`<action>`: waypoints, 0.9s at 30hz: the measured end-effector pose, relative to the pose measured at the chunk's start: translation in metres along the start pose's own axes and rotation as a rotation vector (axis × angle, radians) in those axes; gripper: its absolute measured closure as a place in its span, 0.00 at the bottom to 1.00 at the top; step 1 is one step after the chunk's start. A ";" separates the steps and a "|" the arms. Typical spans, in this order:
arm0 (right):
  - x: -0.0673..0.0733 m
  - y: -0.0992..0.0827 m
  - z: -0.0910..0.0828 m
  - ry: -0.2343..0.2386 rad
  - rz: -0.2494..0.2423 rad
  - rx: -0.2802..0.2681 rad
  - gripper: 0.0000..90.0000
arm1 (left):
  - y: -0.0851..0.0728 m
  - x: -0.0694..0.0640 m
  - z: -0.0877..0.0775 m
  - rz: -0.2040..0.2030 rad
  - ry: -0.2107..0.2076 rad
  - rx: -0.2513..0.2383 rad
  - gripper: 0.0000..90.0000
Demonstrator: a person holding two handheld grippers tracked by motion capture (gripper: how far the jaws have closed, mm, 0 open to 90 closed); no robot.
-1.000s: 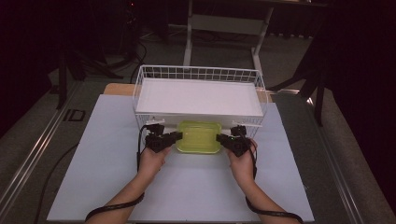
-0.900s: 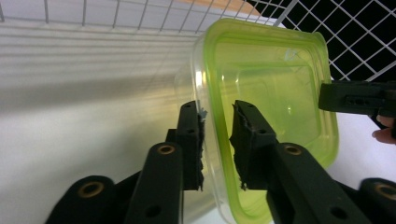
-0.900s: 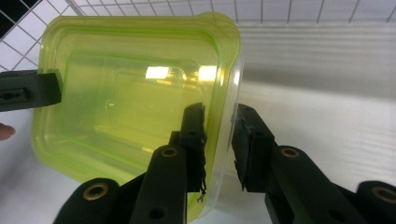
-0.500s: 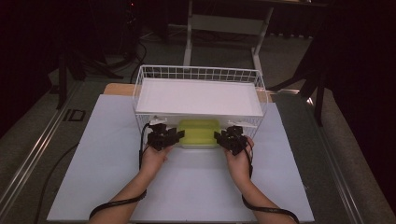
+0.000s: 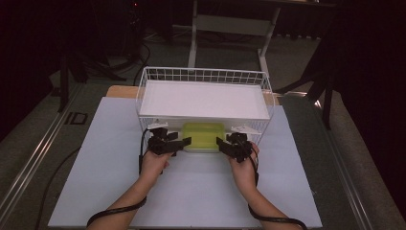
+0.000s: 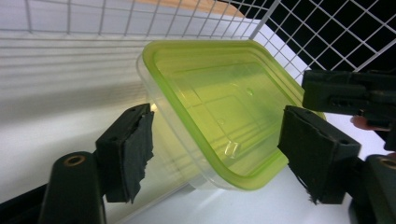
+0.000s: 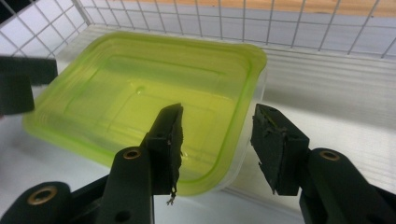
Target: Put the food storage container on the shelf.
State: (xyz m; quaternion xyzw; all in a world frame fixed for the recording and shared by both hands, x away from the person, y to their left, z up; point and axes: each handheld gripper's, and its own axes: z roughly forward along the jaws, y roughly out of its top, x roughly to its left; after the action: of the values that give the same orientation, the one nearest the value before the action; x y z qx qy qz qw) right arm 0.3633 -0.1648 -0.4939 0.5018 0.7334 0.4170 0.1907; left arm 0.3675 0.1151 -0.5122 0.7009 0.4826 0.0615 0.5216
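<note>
A clear plastic container with a lime-green lid lies at the front of the white wire basket, its far part tucked under the basket's white panel. In the left gripper view the container looks tilted, with its near corner between my left gripper's pads, which stand apart from it. My right gripper straddles the opposite corner of the container, one pad above the lid and one beside the wall, neither pressing. Both pairs of jaws have just been opening. From above, left gripper and right gripper flank the container.
The basket stands on a white sheet that covers the table, with a wooden edge at the back left. Wire mesh rises right behind the container. A metal stand and dark floor lie beyond.
Both grippers' jaws have spread apart and come off the container's ends. The container has slid slightly farther under the basket's front. The hands have hardly moved.
</note>
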 end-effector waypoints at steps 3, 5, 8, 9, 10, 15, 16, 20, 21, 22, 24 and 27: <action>0.005 -0.001 -0.004 -0.014 -0.042 -0.015 0.57 | -0.001 -0.002 -0.004 0.026 0.011 0.007 0.20; 0.007 -0.001 -0.007 -0.019 -0.071 -0.027 0.57 | -0.003 -0.004 -0.007 0.034 0.017 0.016 0.18; 0.011 -0.001 -0.012 -0.005 -0.068 -0.027 0.58 | -0.006 -0.010 -0.014 0.048 0.003 0.013 0.17; 0.012 -0.001 -0.015 0.004 -0.068 -0.026 0.59 | -0.007 -0.011 -0.017 0.067 0.004 0.012 0.16; 0.013 -0.002 -0.017 0.019 -0.060 -0.028 0.60 | -0.008 -0.013 -0.019 0.085 0.011 0.017 0.15; 0.020 -0.008 -0.023 0.083 -0.045 0.004 0.65 | -0.014 -0.022 -0.032 0.114 0.001 0.030 0.06; 0.023 -0.009 -0.024 0.084 -0.054 0.007 0.68 | -0.016 -0.024 -0.035 0.117 0.002 0.040 0.03; 0.029 -0.015 -0.025 0.108 -0.044 0.040 0.93 | -0.025 -0.029 -0.046 0.128 -0.022 0.047 0.03; 0.031 -0.016 -0.024 0.105 -0.059 0.048 0.99 | -0.027 -0.029 -0.049 0.125 -0.027 0.048 0.03; 0.033 -0.018 -0.024 0.102 -0.075 0.051 1.00 | -0.030 -0.030 -0.052 0.120 -0.031 0.039 0.03; 0.037 -0.021 -0.022 0.112 -0.088 0.070 1.00 | -0.035 -0.030 -0.056 0.126 -0.028 0.047 0.03; 0.043 -0.026 -0.016 0.119 -0.117 0.096 1.00 | -0.043 -0.031 -0.057 0.137 -0.031 0.064 0.03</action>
State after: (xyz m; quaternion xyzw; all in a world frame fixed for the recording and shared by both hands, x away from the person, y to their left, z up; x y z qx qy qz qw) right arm 0.3188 -0.1372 -0.4997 0.4408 0.7908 0.3986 0.1464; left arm 0.2909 0.1304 -0.5077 0.7494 0.4270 0.0706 0.5011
